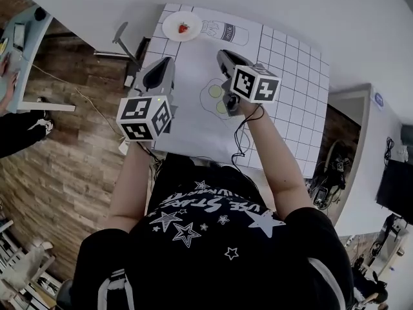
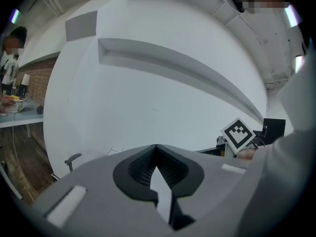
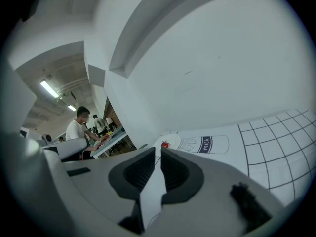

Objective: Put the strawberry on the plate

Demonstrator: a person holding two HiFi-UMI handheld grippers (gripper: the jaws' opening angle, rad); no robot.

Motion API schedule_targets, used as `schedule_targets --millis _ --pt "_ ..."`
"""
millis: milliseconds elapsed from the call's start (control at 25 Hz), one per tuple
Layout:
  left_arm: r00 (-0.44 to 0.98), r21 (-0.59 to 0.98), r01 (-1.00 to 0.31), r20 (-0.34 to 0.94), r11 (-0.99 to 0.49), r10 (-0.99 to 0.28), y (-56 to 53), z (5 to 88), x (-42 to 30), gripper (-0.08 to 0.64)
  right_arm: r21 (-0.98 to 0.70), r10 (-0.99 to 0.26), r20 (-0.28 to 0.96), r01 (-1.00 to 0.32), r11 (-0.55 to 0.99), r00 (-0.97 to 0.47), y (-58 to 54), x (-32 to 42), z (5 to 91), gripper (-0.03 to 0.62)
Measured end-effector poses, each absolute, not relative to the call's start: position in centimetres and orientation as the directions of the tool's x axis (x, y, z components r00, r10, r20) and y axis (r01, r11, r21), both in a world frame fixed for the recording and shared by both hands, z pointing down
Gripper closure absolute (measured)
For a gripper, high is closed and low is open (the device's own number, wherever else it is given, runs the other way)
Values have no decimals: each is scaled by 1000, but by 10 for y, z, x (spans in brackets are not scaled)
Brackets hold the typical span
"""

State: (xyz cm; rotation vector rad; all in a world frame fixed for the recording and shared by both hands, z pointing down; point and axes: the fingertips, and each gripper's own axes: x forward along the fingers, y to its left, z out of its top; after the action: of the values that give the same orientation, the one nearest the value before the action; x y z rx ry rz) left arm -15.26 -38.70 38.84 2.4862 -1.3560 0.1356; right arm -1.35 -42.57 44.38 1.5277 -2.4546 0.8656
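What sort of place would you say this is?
Probably a lab or shared workshop: a printed grid mat is laid out for the task, and people are working at a nearby desk.

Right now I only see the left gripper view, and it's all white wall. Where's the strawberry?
Observer: In the head view, the strawberry lies on the white plate, at the far corner of the mat.
Operator: Is my other claw holding something?
Observer: No, the right gripper has its claw slightly apart, with nothing in it.
Operator: What's beside the plate?
Observer: A milk bottle drawn on the mat.
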Motion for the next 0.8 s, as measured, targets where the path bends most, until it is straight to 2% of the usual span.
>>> schedule_targets --millis 360,800 --pt "515 178 -855 182 -487 -838 -321 365 -113 551 -400 -797 333 -841 364 -503 -363 40 423 554" --pt "433 154 -898 161 -411 -887 -215 361 -79 551 -398 -726 283 -765 507 -627 -274 57 413 563"
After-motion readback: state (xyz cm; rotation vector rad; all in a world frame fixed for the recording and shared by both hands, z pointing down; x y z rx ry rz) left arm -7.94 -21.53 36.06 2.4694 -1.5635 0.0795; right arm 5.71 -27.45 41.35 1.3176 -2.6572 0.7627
